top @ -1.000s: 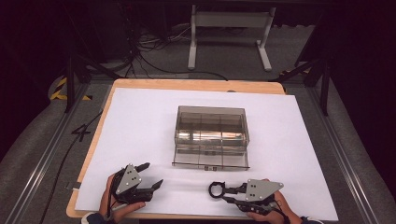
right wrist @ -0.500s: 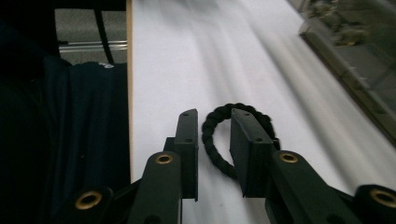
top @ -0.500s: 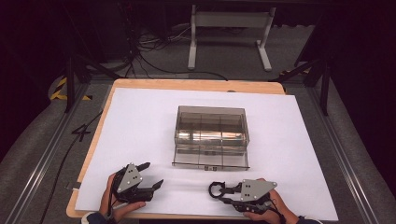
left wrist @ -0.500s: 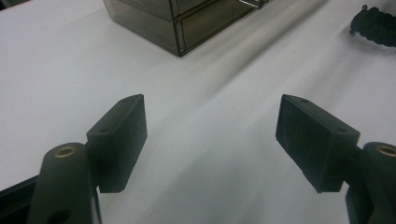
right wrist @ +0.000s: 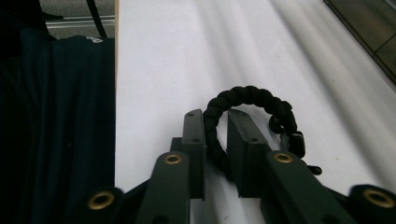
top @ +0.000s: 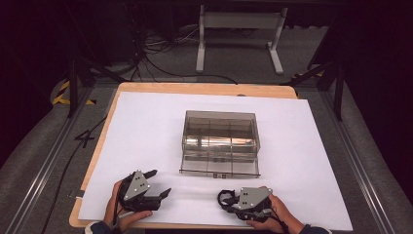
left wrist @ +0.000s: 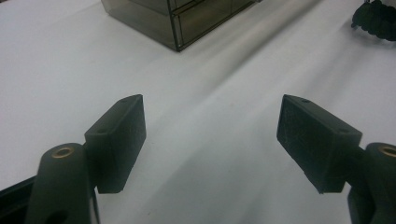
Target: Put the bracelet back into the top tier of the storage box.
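Observation:
A black braided bracelet (right wrist: 247, 93) lies on the white paper near the table's front edge, right of centre (top: 223, 196). My right gripper (right wrist: 215, 116) has just been closing its jaws, and the pads now pinch the bracelet's cord between them. In the high view that gripper (top: 227, 199) points left, low over the paper. My left gripper (top: 160, 182) rests at the front left with its jaws wide apart and nothing between the pads (left wrist: 121, 135). A smoky transparent drawer box (top: 220, 139) stands mid-table, beyond both grippers.
White paper (top: 146, 126) covers a wooden board (top: 204, 88). Metal rails run along both table sides. A dark sleeve (right wrist: 56, 116) is close beside the right gripper at the board's near edge. The box's corner (left wrist: 177, 18) and the bracelet (left wrist: 376, 18) are ahead of the left gripper.
The right gripper has shifted slightly left and lower over the paper, and its jaws have narrowed on the bracelet. The left gripper has stayed put.

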Demonstrator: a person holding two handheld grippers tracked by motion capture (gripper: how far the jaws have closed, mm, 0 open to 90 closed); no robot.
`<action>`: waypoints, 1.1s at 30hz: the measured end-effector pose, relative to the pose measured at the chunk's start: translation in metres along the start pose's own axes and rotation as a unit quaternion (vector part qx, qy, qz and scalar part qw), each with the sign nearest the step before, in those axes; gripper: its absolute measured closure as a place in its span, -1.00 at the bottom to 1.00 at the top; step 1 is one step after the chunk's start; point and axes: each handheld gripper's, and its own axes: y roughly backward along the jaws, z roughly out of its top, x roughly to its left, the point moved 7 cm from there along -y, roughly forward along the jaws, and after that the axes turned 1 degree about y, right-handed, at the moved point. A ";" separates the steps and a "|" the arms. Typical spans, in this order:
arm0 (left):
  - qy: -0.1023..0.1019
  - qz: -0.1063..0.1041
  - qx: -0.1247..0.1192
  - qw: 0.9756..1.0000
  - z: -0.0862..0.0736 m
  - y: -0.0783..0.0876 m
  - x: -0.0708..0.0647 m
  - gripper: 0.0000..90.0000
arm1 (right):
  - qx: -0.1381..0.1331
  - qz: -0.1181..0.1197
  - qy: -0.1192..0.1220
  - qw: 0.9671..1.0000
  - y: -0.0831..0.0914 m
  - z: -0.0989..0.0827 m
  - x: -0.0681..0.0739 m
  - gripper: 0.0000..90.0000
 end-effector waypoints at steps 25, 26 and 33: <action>0.005 -0.007 -0.004 1.000 0.000 0.001 0.001 -0.43 | -0.047 -0.020 0.007 0.999 0.031 0.014 -0.003 0.90; 0.005 -0.007 -0.003 1.000 0.000 0.001 0.001 -0.44 | -0.049 -0.020 0.006 0.999 0.032 0.015 -0.003 0.90; 0.003 -0.007 -0.001 1.000 0.000 0.000 0.001 -0.45 | -0.056 -0.022 0.009 0.998 0.040 0.017 -0.003 0.90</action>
